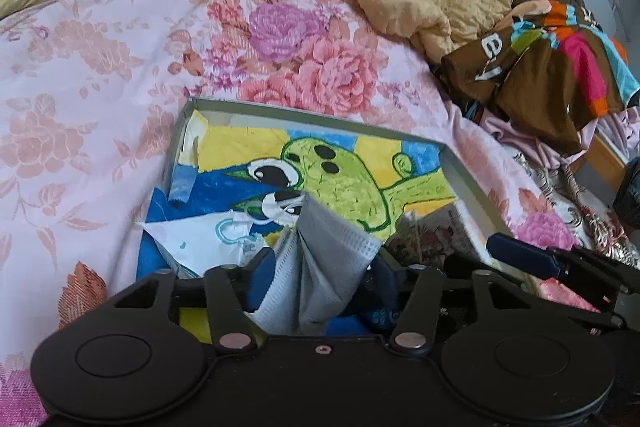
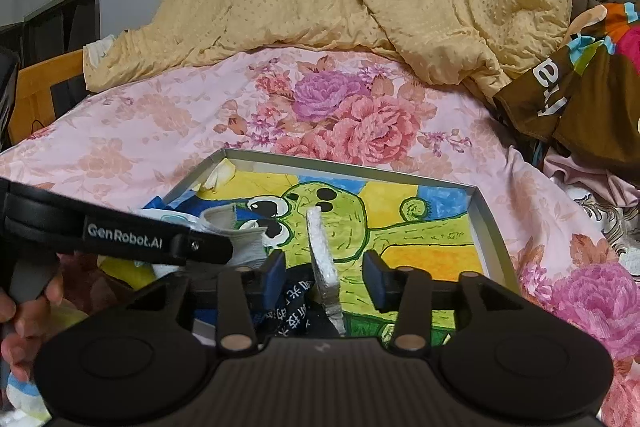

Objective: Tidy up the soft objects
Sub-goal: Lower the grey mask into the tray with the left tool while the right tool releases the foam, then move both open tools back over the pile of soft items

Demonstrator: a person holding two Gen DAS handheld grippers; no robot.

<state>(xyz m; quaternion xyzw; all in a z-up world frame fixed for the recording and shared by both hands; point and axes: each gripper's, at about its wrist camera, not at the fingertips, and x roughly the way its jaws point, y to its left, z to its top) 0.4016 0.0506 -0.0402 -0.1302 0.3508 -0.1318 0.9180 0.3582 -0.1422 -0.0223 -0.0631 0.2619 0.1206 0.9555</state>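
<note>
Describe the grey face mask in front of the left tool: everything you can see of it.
The grey face mask is a pleated, soft non-woven piece, grey on one side and paler, whitish on the other. It stands crumpled and folded lengthwise, its narrow end up, with white ear loops bunched at the top. It sits between the open fingers of the left tool, over the shallow box lined with a green cartoon towel. Whether the pads touch it I cannot tell.

Grey mask [image 1: 320, 267] lower part hidden behind left gripper [image 1: 324, 267] body.
</note>
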